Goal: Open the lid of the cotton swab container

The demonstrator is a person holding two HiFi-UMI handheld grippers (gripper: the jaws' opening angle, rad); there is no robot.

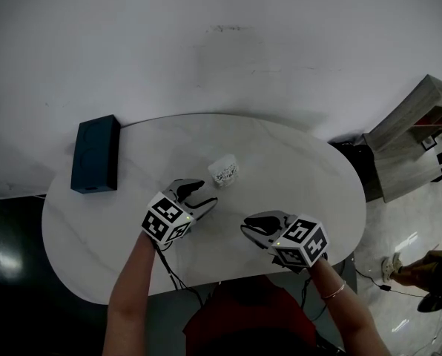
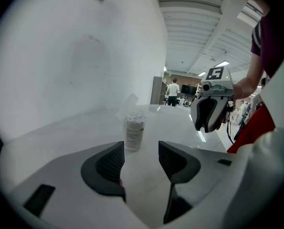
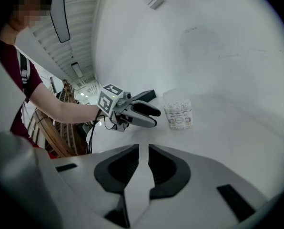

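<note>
Head view: the cotton swab container (image 1: 225, 170) stands on the white oval table (image 1: 95, 258), just ahead of the left gripper (image 1: 206, 193); the right gripper (image 1: 245, 227) hovers nearer the person; a dark blue box (image 1: 95, 154) lies by the table's left edge; left gripper view: jaws wide apart, nothing between them, the container upright just beyond, white swab tips showing at its top; right gripper view: jaws a narrow gap apart, empty, the container farther off
</note>
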